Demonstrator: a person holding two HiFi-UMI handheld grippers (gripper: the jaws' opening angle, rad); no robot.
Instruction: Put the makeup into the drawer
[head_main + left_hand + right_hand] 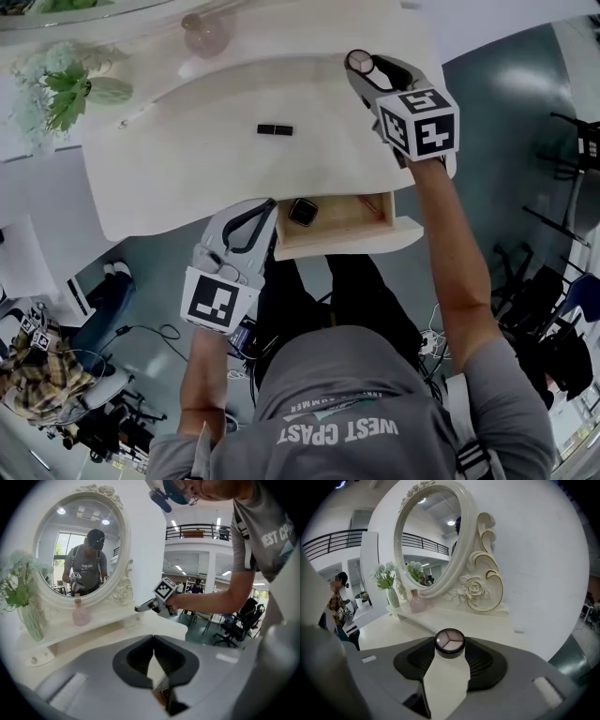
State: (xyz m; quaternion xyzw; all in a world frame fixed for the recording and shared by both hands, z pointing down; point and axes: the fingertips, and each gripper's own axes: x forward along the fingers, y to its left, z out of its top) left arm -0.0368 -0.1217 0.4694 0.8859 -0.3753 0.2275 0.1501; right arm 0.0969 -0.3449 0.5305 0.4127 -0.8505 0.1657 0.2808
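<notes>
Right gripper (364, 67) in upper right of frame, over vanity tabletop (187, 178); jaws pinching round eyeshadow compact (450, 641) at tips. Small black makeup stick (275, 129) lies flat mid-tabletop. Drawer (386, 208) pulled open, lower middle; square compact (302, 211) inside, near left end. Left gripper (265, 214) at drawer's left corner, jaws pressed together, nothing between.

The open pale wooden drawer (352, 216) is bare from middle to right end; a small square black compact (302, 212) sits at its left end, with the left gripper (269, 208) (jaws together) crowding that corner. The white dressing-table top (187, 159) lies open but for a short black stick (275, 129) and, at the back, a pink glass bottle (204, 34).
</notes>
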